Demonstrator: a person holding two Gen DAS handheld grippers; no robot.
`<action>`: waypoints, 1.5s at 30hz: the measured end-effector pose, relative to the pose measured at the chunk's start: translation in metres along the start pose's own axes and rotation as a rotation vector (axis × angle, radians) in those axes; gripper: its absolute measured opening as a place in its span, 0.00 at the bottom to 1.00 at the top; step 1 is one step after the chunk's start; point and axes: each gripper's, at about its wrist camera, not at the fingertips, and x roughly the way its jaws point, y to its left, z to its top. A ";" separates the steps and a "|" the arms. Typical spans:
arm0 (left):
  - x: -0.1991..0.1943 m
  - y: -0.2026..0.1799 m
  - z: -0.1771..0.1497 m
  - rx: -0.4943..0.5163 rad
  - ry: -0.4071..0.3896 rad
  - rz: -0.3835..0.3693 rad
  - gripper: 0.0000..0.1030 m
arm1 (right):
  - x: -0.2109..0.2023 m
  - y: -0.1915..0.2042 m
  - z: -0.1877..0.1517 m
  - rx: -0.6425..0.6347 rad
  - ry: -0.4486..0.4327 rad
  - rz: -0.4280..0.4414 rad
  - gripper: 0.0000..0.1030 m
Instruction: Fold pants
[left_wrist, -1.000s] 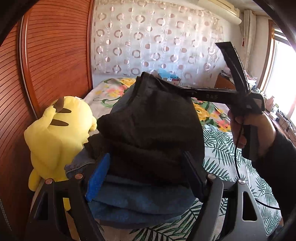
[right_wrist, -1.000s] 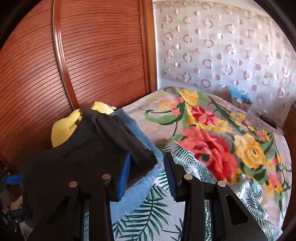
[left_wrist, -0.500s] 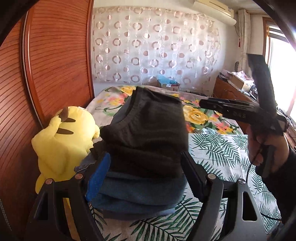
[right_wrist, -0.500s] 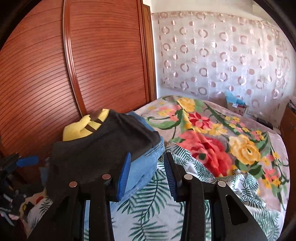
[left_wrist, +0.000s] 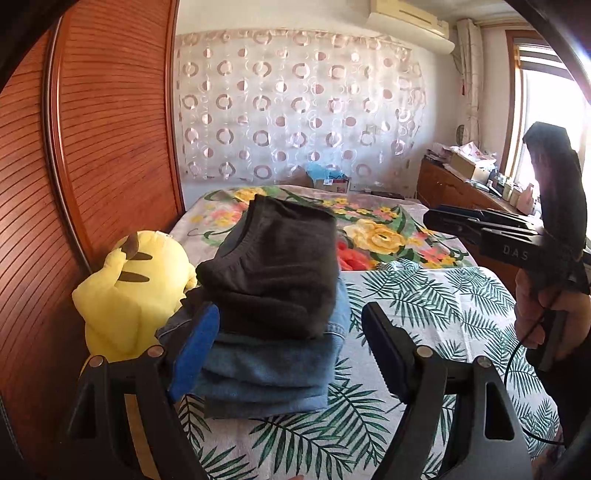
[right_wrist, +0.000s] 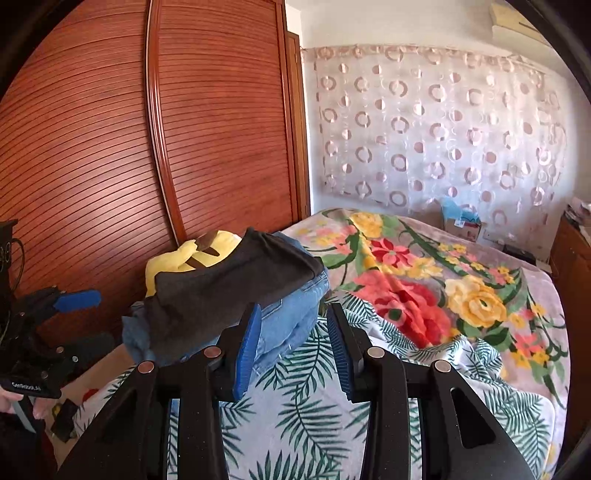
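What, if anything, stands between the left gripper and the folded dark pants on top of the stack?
Nothing visible does. The left gripper is open, with the dark pants just ahead of its fingers, lying on folded jeans. The yellow plush toy sits off to the side against the wardrobe.

Yellow plush toy (left_wrist: 136, 291) lies beside the wooden wardrobe (left_wrist: 110, 140).

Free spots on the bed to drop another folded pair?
Free: the palm-leaf sheet right of the folded clothes stack, and the floral blanket behind it. Crowded: the wardrobe side, where the yellow plush toy touches the stack.
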 end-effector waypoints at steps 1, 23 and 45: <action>-0.002 -0.002 0.000 0.004 -0.003 0.000 0.78 | -0.005 0.001 -0.002 0.001 -0.003 -0.001 0.37; -0.041 -0.043 -0.015 0.046 -0.034 -0.073 1.00 | -0.104 0.028 -0.052 0.064 -0.053 -0.082 0.45; -0.052 -0.108 -0.044 0.092 -0.023 -0.165 1.00 | -0.165 0.067 -0.086 0.190 -0.053 -0.341 0.69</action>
